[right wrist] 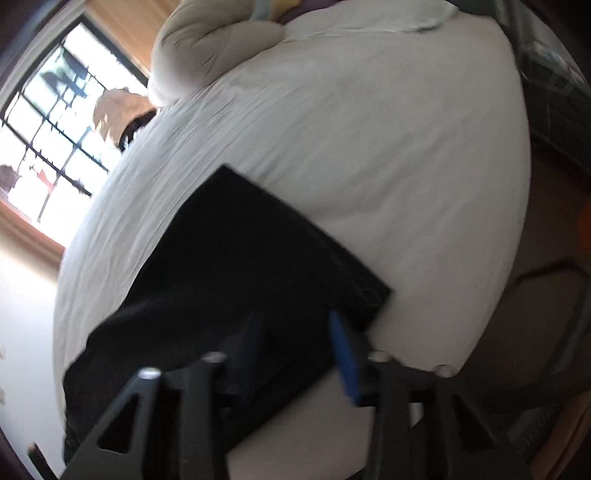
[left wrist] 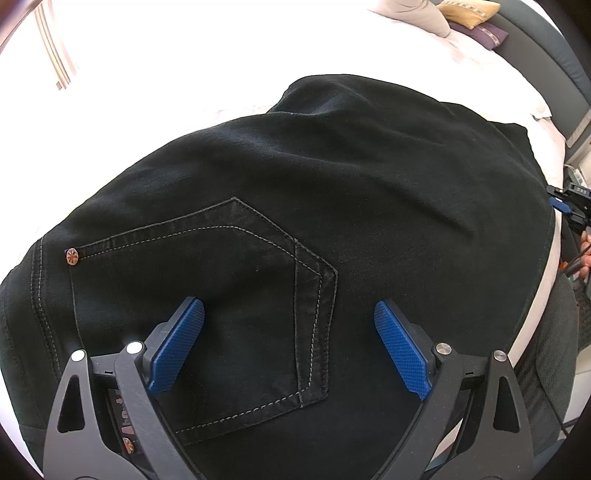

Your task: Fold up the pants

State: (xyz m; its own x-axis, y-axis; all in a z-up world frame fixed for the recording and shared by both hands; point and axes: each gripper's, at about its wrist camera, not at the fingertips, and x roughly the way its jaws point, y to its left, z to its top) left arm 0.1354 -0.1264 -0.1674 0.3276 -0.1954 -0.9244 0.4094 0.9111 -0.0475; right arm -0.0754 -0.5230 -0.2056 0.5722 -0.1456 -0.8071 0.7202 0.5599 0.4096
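Observation:
Black jeans [left wrist: 314,177] lie folded on a white bed [left wrist: 166,66]. A back pocket [left wrist: 207,280] with pale stitching and a copper rivet faces up. My left gripper [left wrist: 288,347] hovers over the pocket, open and empty, with its blue pads [left wrist: 177,347] wide apart. In the blurred right wrist view the jeans [right wrist: 236,280] form a dark rectangle on the bed [right wrist: 369,147]. My right gripper [right wrist: 295,350] is open just above their near edge and holds nothing. It also shows small at the left wrist view's right edge [left wrist: 569,210].
Pillows [left wrist: 469,14] and a bundled duvet [right wrist: 207,48] lie at the head of the bed. A window [right wrist: 48,129] is beyond the bed's far side. The mattress edge [left wrist: 543,295] runs along the right, with floor and a dark chair beside it.

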